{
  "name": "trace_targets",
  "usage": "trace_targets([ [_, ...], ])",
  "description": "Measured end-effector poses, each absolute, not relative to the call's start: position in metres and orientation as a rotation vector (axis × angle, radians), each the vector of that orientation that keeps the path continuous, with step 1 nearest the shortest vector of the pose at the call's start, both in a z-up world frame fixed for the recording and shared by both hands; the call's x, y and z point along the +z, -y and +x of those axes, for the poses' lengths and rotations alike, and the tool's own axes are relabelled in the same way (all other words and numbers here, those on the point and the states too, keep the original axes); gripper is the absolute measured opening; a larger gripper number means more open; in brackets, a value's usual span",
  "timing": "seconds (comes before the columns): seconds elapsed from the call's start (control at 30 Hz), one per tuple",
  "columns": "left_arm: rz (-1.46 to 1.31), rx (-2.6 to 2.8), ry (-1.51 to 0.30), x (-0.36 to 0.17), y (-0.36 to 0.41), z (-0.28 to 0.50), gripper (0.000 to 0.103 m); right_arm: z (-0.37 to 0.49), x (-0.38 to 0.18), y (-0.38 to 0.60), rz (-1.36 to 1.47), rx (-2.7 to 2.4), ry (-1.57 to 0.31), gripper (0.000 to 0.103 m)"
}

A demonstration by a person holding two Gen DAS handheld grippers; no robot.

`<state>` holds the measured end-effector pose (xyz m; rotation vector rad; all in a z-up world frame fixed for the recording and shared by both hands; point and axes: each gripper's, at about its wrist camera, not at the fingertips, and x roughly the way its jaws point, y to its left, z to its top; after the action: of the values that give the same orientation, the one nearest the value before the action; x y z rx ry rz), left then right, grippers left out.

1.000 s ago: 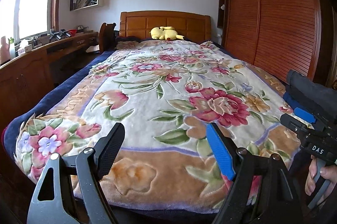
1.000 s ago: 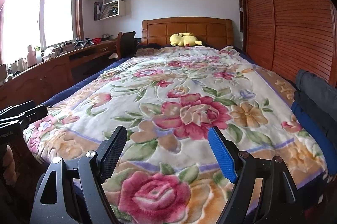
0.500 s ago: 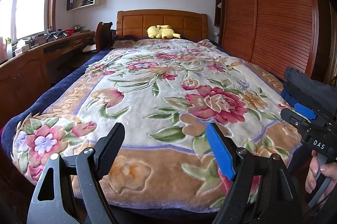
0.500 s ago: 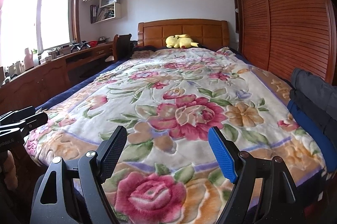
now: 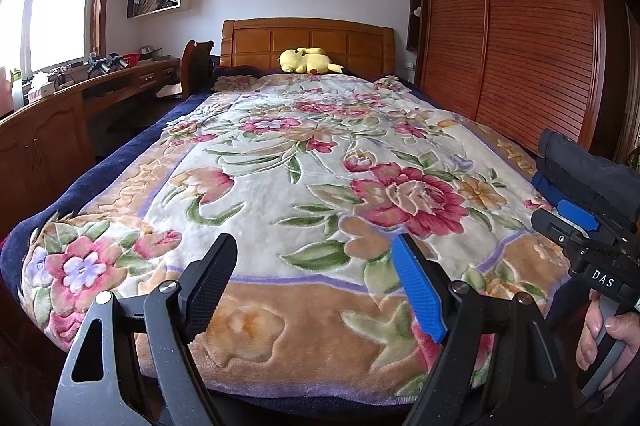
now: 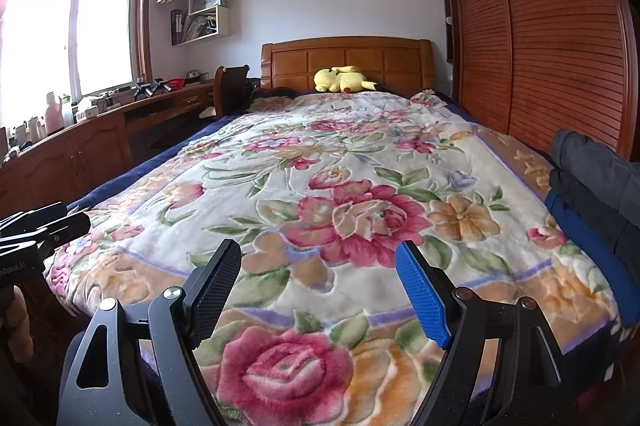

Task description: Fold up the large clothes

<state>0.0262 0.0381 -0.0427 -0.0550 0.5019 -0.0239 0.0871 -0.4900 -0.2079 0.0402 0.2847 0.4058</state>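
Left tool [image 5: 314,284]: black angular frame, one black ribbed pad and one blue ribbed pad [image 5: 418,290] spread wide apart, gripping nothing — poised over the foot of the bed.
Right tool [image 6: 318,290]: same build, pads equally wide apart, nothing between them; its side also shows at the right edge of the left wrist view.
Clothes [image 6: 592,186]: dark grey and blue garments, soft and rolled into thick folds, lying at the bed's right edge near the foot, apart from both tools.
Blanket [image 5: 304,194]: plush, embossed pile — cream field with pink roses, green leaves, a tan border; spread flat over the bed.
Headboard [image 5: 308,44]: panelled orange-brown wood.
Plush toy [image 5: 306,61]: yellow, rounded, lying against the headboard.
Wardrobe [image 5: 520,26]: reddish louvred doors beside the bed.
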Motion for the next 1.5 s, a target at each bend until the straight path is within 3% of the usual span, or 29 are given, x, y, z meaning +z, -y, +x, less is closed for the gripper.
trace_targets([
  [1.5, -0.052, -0.025, -0.497, -0.0404, -0.0390, 0.0267, 0.081, 0.0867, -0.2065, 0.4980, 0.067, 0.401, -0.273, 0.081],
])
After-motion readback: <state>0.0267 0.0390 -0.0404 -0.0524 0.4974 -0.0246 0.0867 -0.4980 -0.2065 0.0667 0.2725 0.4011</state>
